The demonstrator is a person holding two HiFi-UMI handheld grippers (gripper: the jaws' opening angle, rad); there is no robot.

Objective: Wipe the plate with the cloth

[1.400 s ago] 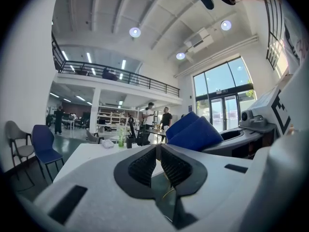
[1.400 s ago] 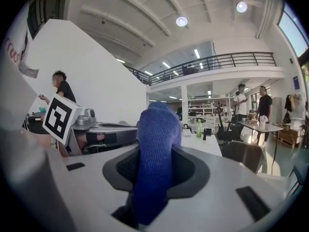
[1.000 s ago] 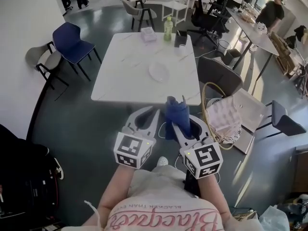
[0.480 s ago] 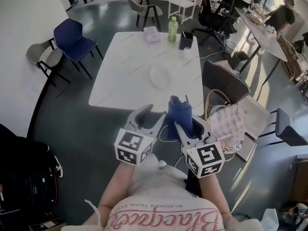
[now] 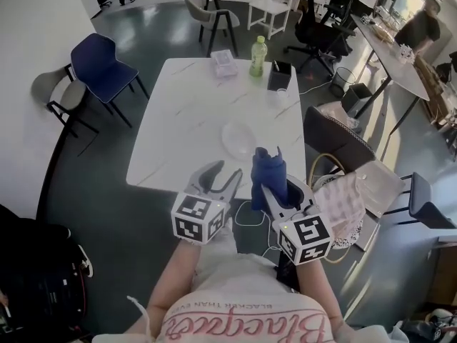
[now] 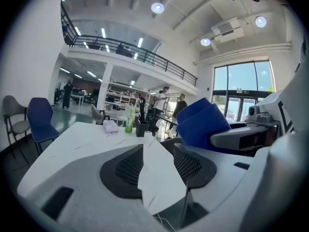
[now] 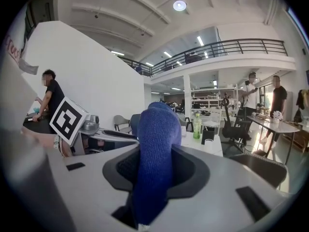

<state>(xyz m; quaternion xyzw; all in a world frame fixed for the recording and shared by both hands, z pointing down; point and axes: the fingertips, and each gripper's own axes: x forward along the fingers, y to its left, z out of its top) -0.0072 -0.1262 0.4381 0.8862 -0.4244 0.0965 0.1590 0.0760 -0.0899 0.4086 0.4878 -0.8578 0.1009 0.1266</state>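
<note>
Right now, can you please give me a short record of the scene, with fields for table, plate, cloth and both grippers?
table: white, faintly marbled top
plate: clear, on the table, untouched
cloth: blue, sticks up from the right gripper
right gripper: jaws shut on the cloth
left gripper: jaws have just been opening, now apart, nothing between them

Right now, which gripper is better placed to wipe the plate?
Right. The right gripper is shut on the cloth, and the plate lies ahead on the table. The left gripper, whose jaws have just been opening, holds nothing.
</note>
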